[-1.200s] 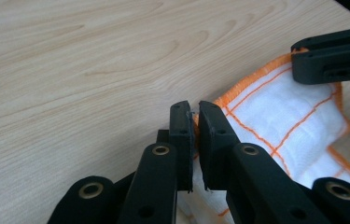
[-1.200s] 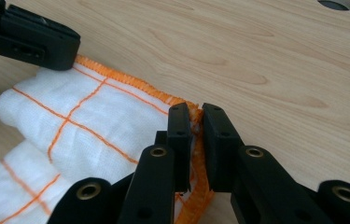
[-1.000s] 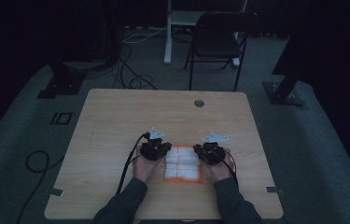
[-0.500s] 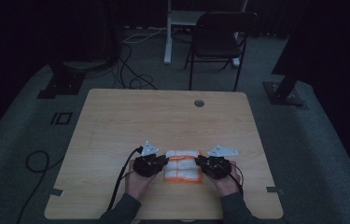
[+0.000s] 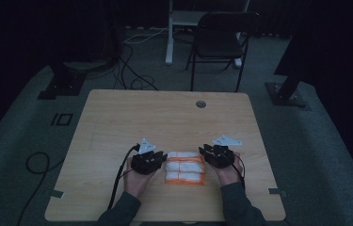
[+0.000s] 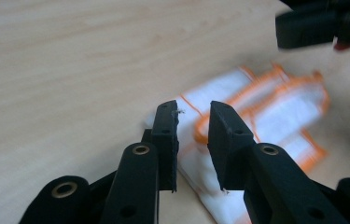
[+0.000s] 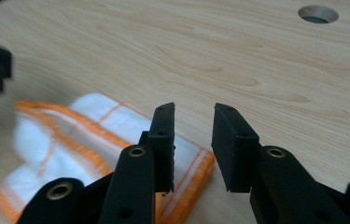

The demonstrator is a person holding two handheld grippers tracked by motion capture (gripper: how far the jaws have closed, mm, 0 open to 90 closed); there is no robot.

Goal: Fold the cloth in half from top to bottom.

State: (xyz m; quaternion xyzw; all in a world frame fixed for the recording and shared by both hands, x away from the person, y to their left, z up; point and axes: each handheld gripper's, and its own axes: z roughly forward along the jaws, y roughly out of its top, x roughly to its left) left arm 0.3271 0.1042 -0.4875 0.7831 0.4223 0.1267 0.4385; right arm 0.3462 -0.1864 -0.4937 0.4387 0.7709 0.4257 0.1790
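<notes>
High view is showing a white cloth with orange edging (image 5: 184,167) lying folded at lower centre of the table (image 5: 164,117), so folding looks mostly done. The left gripper (image 5: 157,159) and right gripper (image 5: 208,153) are sitting either side, jaws parted, gripping nothing; maybe a final tidy is remaining.

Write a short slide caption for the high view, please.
Two hand-held claws, left claw and right claw, flank a white, orange-edged cloth on a wooden table.

A dim recording studio or lab is suggested by black curtains, stand bases (image 5: 60,85), floor cables (image 5: 132,75) and 1 folding chair (image 5: 221,42).
</notes>
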